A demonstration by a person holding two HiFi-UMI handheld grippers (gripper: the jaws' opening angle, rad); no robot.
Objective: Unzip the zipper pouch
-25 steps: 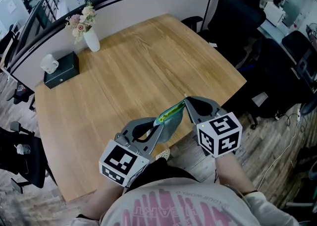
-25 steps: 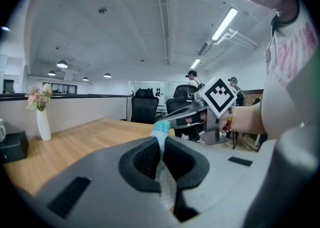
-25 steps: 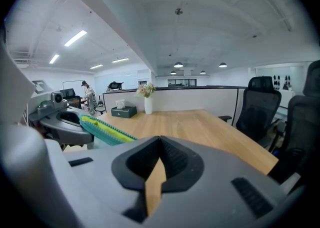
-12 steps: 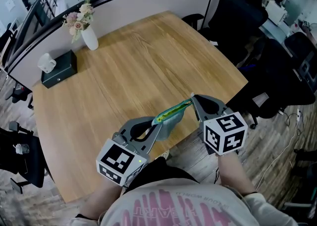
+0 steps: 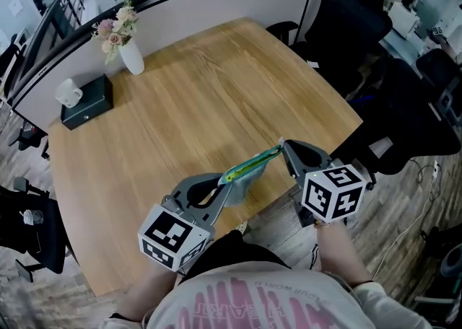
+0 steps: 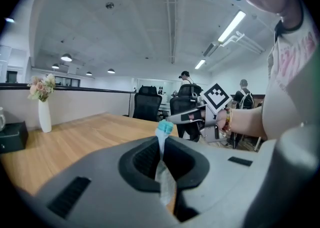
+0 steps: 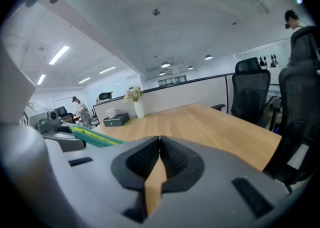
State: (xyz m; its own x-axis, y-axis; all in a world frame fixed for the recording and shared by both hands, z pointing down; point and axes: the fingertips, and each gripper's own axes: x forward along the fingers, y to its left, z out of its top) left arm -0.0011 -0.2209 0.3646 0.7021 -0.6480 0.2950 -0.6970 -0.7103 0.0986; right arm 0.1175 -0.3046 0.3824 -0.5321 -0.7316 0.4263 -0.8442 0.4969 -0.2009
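Two grey tongs by wood-grain table [image 5: 195,97]: left tongs [image 5: 229,184] clamped on thin teal-green zipper pouch [image 5: 250,167], right tongs [image 5: 283,146] closed.

We see our left gripper [image 6: 161,148] clamped on the zipper pouch [image 6: 164,128], whose teal edge pokes up past the jaws. Beyond it, our right gripper [image 6: 176,117] points at that edge, above the wooden table [image 6: 75,137].
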